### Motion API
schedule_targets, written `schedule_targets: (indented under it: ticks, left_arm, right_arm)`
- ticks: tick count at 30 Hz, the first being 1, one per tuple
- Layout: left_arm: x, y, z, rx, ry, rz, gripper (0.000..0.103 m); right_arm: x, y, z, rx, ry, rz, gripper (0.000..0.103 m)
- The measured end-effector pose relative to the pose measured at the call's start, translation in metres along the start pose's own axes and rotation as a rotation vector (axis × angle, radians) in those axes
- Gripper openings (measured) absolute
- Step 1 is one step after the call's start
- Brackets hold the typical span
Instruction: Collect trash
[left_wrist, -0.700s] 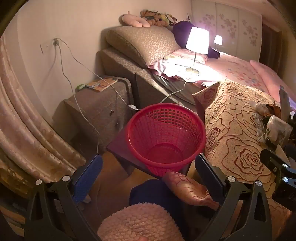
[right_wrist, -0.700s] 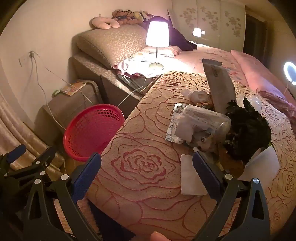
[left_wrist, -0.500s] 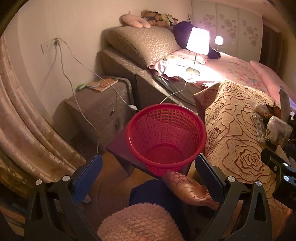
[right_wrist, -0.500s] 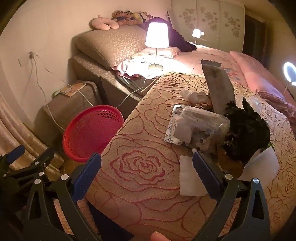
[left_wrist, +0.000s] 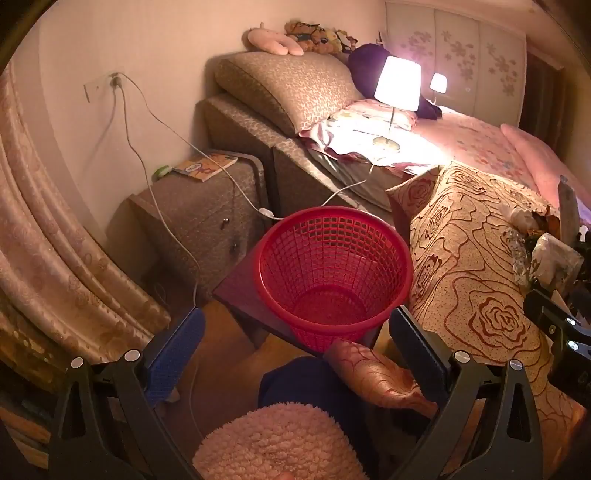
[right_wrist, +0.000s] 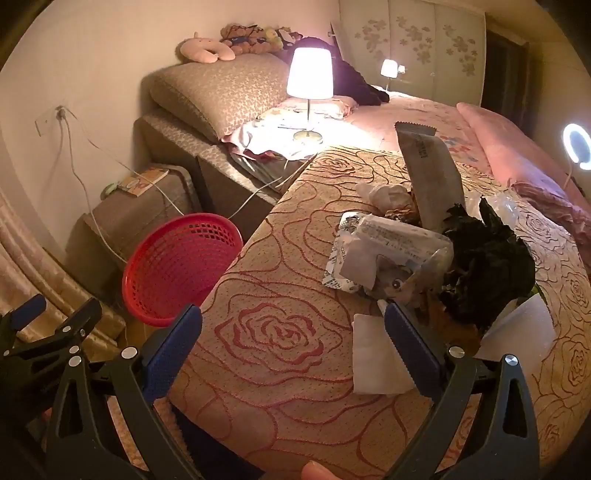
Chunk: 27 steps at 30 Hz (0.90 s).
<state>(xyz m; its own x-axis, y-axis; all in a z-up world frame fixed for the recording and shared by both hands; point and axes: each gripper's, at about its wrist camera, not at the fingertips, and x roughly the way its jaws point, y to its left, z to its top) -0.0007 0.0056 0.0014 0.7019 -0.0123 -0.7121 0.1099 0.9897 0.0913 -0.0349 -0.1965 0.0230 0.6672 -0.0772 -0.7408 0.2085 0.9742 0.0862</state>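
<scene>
A red mesh basket (left_wrist: 334, 273) stands empty on a dark low stool (left_wrist: 240, 295), just left of a table draped in a rose-patterned cloth (right_wrist: 280, 332). On that cloth lies a pile of trash: a crumpled clear wrapper (right_wrist: 388, 254), a tall grey pouch (right_wrist: 428, 173), a black crumpled bag (right_wrist: 484, 266), a white tissue ball (right_wrist: 388, 195) and white napkins (right_wrist: 373, 354). My left gripper (left_wrist: 295, 332) hangs open just before the basket, holding nothing. My right gripper (right_wrist: 293, 325) is open above the cloth's near part, its right finger (right_wrist: 410, 343) over a napkin. The basket (right_wrist: 181, 266) also shows at the right view's left.
A nightstand (left_wrist: 192, 214) with a booklet and white cables stands behind the basket. A lit lamp (right_wrist: 309, 85) sits on the bed beyond the table. Curtains (left_wrist: 55, 258) hang at the left. A person's fuzzy pink slipper (left_wrist: 277, 443) and blue trouser leg are below my left gripper.
The right wrist view has drifted slightly, the trash pile sitting a little lower and closer. The left gripper and basket have not visibly moved.
</scene>
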Motion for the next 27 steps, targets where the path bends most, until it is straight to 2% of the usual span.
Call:
schedule_targets:
  ticks: [27]
  left_arm:
    - [-0.0021, 0.0027, -0.0016, -0.008, 0.0, 0.001, 0.096]
  right_arm:
    - [-0.0005, 0.0009, -0.0032, -0.001, -0.005, 0.002, 0.096]
